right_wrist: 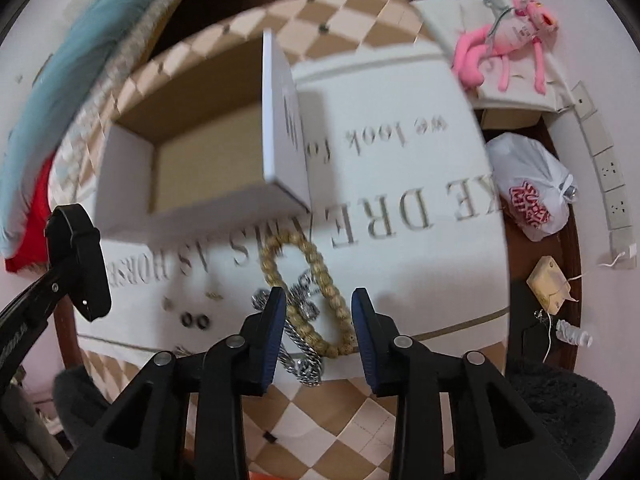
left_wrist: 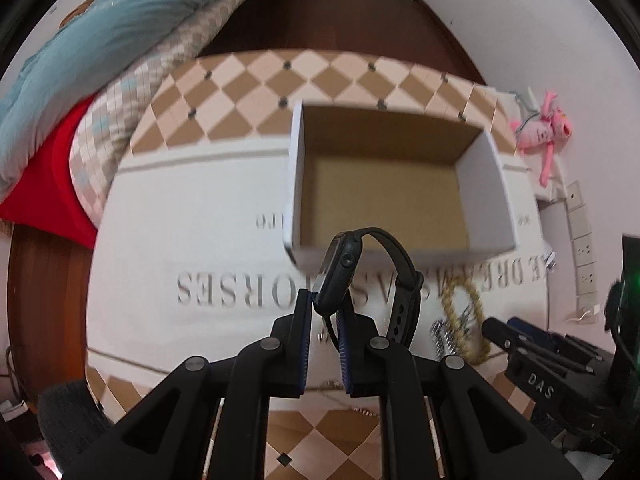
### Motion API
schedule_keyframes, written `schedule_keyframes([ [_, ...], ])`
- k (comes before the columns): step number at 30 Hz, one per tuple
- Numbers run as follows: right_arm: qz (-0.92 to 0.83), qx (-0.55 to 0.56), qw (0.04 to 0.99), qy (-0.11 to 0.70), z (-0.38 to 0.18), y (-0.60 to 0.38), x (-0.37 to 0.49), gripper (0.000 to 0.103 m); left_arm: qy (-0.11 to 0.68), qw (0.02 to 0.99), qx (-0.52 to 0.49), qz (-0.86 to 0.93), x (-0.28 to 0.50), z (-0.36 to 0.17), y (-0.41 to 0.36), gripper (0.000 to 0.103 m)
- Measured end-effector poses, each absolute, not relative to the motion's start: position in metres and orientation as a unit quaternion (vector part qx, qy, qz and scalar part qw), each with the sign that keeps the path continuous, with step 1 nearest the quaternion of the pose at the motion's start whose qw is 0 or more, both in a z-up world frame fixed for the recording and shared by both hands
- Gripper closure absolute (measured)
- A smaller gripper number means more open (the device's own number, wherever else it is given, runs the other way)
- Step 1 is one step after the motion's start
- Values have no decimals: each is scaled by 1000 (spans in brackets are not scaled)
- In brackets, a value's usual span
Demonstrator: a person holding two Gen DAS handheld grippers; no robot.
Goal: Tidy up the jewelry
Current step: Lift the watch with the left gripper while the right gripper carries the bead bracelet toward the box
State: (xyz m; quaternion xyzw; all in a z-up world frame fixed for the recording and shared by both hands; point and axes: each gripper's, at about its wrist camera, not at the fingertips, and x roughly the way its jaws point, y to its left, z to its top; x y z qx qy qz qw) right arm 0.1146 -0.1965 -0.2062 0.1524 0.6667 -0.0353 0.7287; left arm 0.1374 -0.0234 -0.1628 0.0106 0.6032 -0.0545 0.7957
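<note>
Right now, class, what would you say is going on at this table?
A person is sorting jewelry with two handheld grippers. The left gripper is shut on a black watch, carried just short of the open, empty cardboard box. The right gripper is open above a beaded bracelet and silver chain lying on the printed cloth; nothing is gripped there.

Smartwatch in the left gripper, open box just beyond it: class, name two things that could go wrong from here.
1. The left gripper pinches the smartwatch only by its lower edge, strap dangling; it may slip out before it is over the cardboard box.
2. The right gripper stands open over the beaded bracelet, which overlaps the silver chain; closing there could catch both or drag one along.
</note>
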Motion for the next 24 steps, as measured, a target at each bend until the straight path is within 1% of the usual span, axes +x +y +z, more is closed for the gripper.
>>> schedule_keyframes([
  [4, -43, 129, 725, 675, -226, -194, 112, 67, 618, 784, 12, -53, 127, -180, -26, 94],
  [7, -41, 123, 736, 665, -224, -194, 112, 69, 621, 782, 16, -52, 124, -187, -27, 94],
  [8, -40, 119, 737, 664, -223, -192, 114, 71, 622, 781, 18, -51, 123, -189, -27, 94],
  [9, -37, 118, 740, 662, -222, -191, 114, 77, 623, 780, 19, -50, 123, -190, -27, 94],
  [11, -36, 110, 742, 661, -222, -184, 117, 82, 629, 775, 19, -50, 123, -193, -26, 94],
  [12, -33, 106, 742, 661, -222, -182, 118, 88, 630, 775, 19, -48, 123, -194, -25, 94],
  [14, -38, 90, 745, 660, -221, -175, 119, 88, 633, 773, 16, -46, 122, -196, -22, 94],
  [15, -39, 87, 746, 659, -220, -171, 119, 90, 633, 773, 15, -45, 122, -196, -21, 94],
  [16, -39, 85, 749, 656, -219, -171, 119, 103, 633, 773, 15, -44, 121, -196, -19, 94],
  [20, -31, 101, 753, 650, -208, -170, 116, 103, 632, 774, 13, -46, 119, -190, -16, 94],
  [24, -20, 131, 768, 626, -182, -170, 107, 103, 625, 779, 12, -54, 117, -177, -15, 94],
])
